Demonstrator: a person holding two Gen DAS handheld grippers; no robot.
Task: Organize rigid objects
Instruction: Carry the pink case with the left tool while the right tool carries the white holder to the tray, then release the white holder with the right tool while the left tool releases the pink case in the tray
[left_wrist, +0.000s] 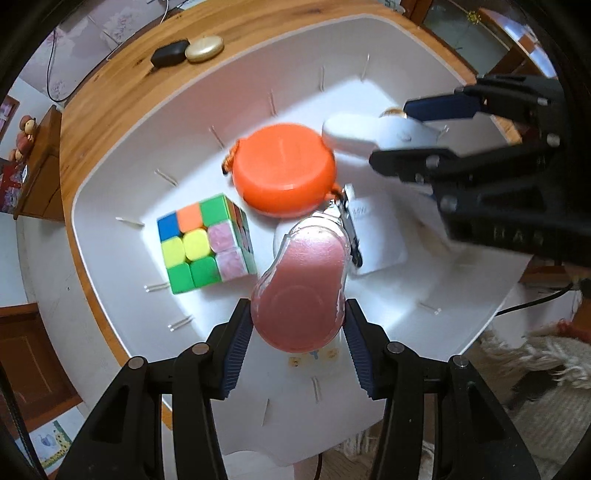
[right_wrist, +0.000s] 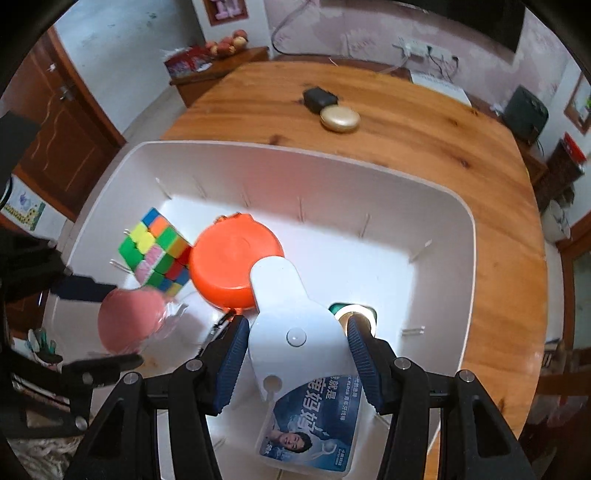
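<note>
label on floss box (right_wrist: 310, 417), right view only

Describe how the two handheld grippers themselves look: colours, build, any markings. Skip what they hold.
Both the left gripper and the right gripper are matte black plastic linkages with round silver pivot pins. Their fingers carry dark blue ribbed pads. Seen from the left wrist, the right gripper's body bears faint embossed letters, too blurred to read. No hand or sleeve shows.

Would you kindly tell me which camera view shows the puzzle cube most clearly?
The left wrist view: the puzzle cube lies unobstructed in the white bin, with its top and a side face sharp. The right wrist view shows it smaller, blurrier, and partly behind the orange round case.
</note>
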